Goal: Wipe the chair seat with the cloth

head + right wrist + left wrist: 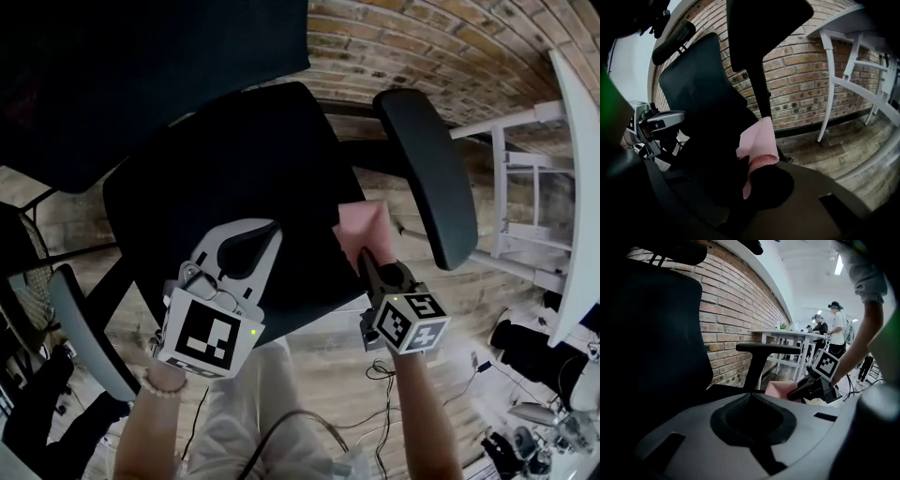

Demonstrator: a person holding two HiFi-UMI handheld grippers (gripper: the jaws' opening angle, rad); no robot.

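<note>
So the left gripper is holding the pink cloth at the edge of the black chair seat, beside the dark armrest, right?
Not quite. The right gripper has its fingers shut on the pink cloth, as the right gripper view shows. The left gripper holds nothing. The rest stands: the cloth is at the edge of the black chair seat, beside the dark armrest.

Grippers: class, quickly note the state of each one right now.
Left gripper: closed, holding nothing.
Right gripper: closed on the pink cloth.
</note>
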